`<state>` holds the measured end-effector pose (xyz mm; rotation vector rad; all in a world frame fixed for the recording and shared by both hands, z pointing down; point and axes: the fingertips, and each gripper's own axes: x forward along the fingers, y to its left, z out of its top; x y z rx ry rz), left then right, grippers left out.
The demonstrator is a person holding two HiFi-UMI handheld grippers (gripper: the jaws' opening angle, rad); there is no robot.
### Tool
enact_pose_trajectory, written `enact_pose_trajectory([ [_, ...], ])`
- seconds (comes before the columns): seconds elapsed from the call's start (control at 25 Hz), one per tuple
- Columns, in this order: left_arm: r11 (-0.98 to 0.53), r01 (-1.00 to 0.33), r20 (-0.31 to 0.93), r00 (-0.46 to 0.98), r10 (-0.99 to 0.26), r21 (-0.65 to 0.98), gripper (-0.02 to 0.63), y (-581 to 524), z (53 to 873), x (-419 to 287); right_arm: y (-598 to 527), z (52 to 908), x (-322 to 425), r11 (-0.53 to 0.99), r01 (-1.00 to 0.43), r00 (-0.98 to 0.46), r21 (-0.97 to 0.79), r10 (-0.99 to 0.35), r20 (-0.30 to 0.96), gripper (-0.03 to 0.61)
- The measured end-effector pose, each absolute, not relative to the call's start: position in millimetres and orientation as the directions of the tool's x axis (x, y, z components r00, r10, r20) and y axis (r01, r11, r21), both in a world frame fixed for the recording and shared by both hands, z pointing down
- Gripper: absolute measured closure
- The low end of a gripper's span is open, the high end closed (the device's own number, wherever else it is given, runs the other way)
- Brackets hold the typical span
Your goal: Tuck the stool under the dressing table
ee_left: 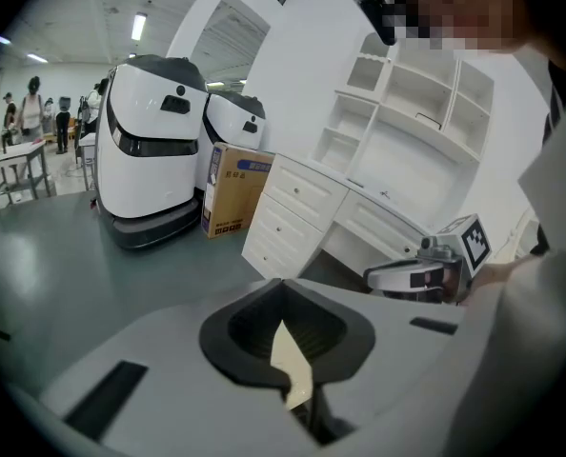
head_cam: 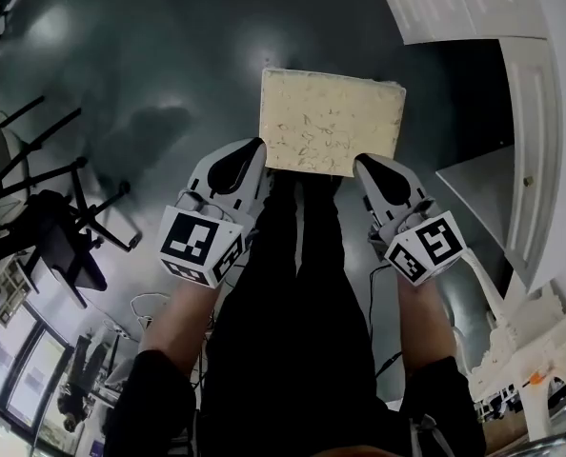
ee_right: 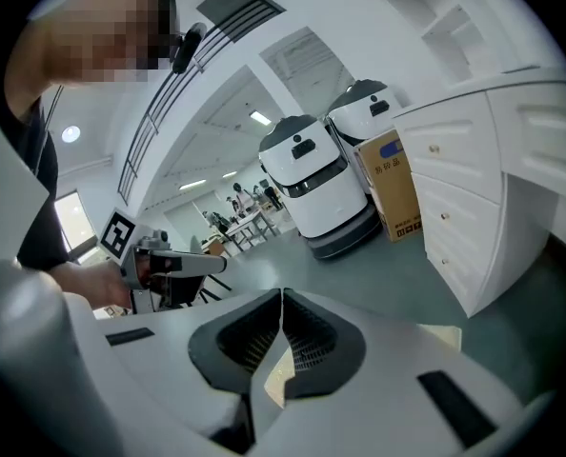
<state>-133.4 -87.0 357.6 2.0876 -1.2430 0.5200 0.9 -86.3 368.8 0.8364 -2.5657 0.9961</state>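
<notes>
The stool point(head_cam: 331, 122) has a cream, square cushioned top and stands on the grey floor just ahead of my legs. The white dressing table point(head_cam: 540, 160) runs along the right; its drawers show in the left gripper view point(ee_left: 297, 208) and the right gripper view point(ee_right: 474, 198). My left gripper point(head_cam: 256, 149) is shut, its tip at the cushion's near left edge. My right gripper point(head_cam: 361, 166) is shut at the near right edge. Each gripper view shows closed black pads, left gripper point(ee_left: 283, 288) and right gripper point(ee_right: 283, 298), with only a cream sliver of stool point(ee_left: 294, 369) point(ee_right: 275, 377) beneath. Whether the tips touch the cushion is unclear.
Two white robot units point(ee_left: 150, 150) and a cardboard box point(ee_left: 233, 190) stand left of the dressing table. Black chairs point(head_cam: 59, 227) crowd the left of the head view. My black trouser legs point(head_cam: 297, 303) are directly behind the stool. People stand far off by tables point(ee_left: 21, 155).
</notes>
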Motion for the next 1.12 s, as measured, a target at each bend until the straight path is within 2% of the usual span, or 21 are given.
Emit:
enact_pose_trajectory([
  [0.68,-0.316,-0.874,0.669,0.485,-0.563,0.368,0.607,-83,499,-146,-78,493,-27,0.624,-0.569,-0.812,-0.535,-0.323,0.486,0.557],
  [1.0,-0.277,-0.881,0.703,0.474,-0.531,0.384,0.606,-82,544,-153,-92,533,-4,0.595,-0.634,-0.759,-0.494,-0.353,0.548,0.554],
  [1.04,-0.274,-0.883,0.709,0.47,-0.526,0.382,0.598,-82,551,-154,-95,539,3,0.587,-0.646,-0.748,-0.488,-0.36,0.558,0.553],
  [1.08,-0.265,-0.883,0.716,0.469,-0.517,0.387,0.545,-81,558,-154,-96,546,9,0.578,-0.658,-0.737,-0.483,-0.362,0.571,0.543],
  [1.12,-0.253,-0.883,0.726,0.47,-0.502,0.396,0.447,-79,566,-155,-97,553,15,0.566,-0.669,-0.726,-0.481,-0.36,0.586,0.475],
])
